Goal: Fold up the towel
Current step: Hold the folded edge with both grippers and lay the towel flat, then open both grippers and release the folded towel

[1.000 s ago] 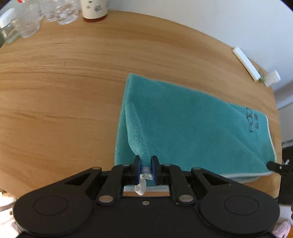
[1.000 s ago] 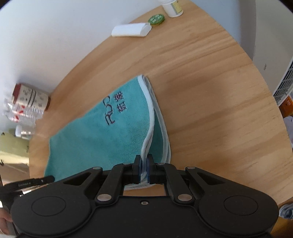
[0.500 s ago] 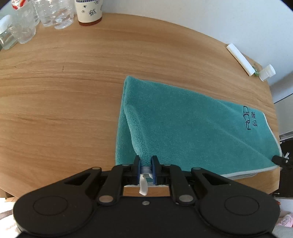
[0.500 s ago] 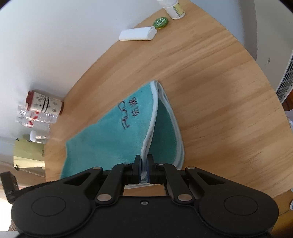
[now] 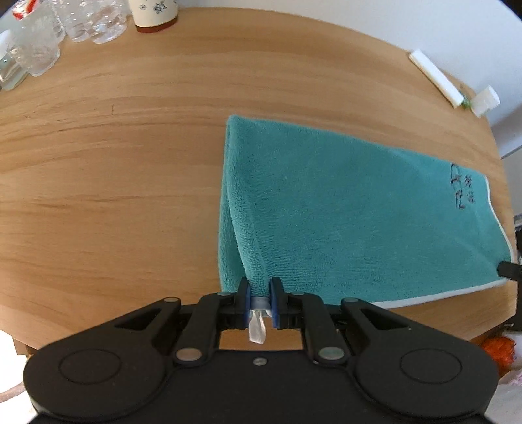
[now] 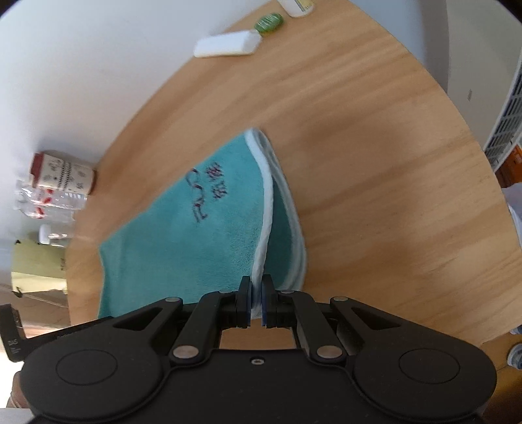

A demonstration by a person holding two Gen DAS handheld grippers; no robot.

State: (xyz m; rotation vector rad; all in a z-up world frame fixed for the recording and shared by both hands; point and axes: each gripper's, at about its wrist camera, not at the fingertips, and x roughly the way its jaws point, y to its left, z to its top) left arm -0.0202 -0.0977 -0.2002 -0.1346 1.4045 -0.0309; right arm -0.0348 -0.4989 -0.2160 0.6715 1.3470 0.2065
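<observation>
A teal towel (image 5: 352,208) with a white hem and dark embroidered lettering lies folded double on the round wooden table (image 5: 107,169). My left gripper (image 5: 259,287) is shut on the towel's near left corner, and a white loop tag hangs between its fingers. The upper layer rises from the table toward that grip. In the right wrist view the same towel (image 6: 195,234) slopes up to my right gripper (image 6: 256,287), which is shut on the white-hemmed near right corner. The lower layer stays flat on the table beneath.
Clear plastic bottles (image 5: 65,22) and a patterned cup (image 5: 153,13) stand at the table's far left. A white flat case (image 6: 226,44), a green lid (image 6: 269,21) and a small white bottle (image 5: 486,101) sit at the far right edge. A white wall rises behind.
Both grippers have drawn back and up with the towel's near corners, so the upper layer lifts more steeply. The right wrist view has swung, and the towel looks smaller and farther off.
</observation>
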